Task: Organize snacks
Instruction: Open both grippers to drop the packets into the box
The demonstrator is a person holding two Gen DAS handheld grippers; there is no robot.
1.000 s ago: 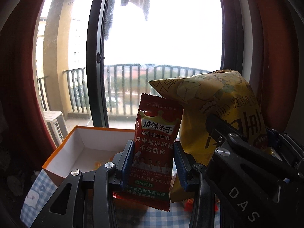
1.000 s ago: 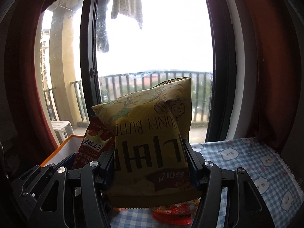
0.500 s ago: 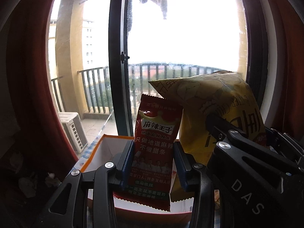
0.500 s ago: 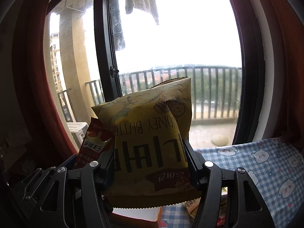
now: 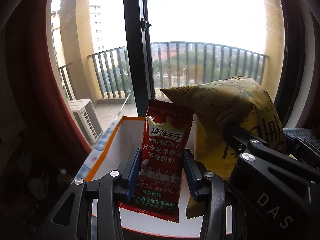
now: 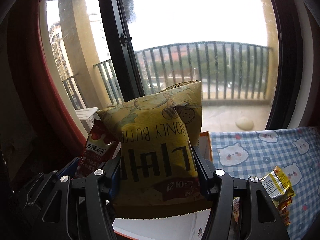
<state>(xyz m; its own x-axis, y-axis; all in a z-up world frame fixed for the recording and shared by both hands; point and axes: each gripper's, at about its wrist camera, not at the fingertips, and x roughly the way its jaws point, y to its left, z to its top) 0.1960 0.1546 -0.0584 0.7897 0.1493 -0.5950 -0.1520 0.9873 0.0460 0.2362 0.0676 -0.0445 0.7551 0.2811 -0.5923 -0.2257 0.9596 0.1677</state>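
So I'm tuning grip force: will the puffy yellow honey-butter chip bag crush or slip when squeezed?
The yellow chip bag looks air-filled, so probably light. It creases where the right gripper pinches it, so likely crushable. Its glossy film may slip.

From my right wrist feed I see the table (image 6: 280, 160) under a blue-and-white checked cloth printed with white cat faces and small flowers. On it sits an open white cardboard box with orange edges (image 6: 207, 146), just left of the bare cloth. Near the cloth's right side lies a small yellow-and-red foil snack packet (image 6: 277, 188), with another small wrapper just beside it, too hidden to describe. In my left wrist feed the same box (image 5: 112, 138) shows its white inside, a strip of checked cloth (image 5: 96, 156) along its left wall.
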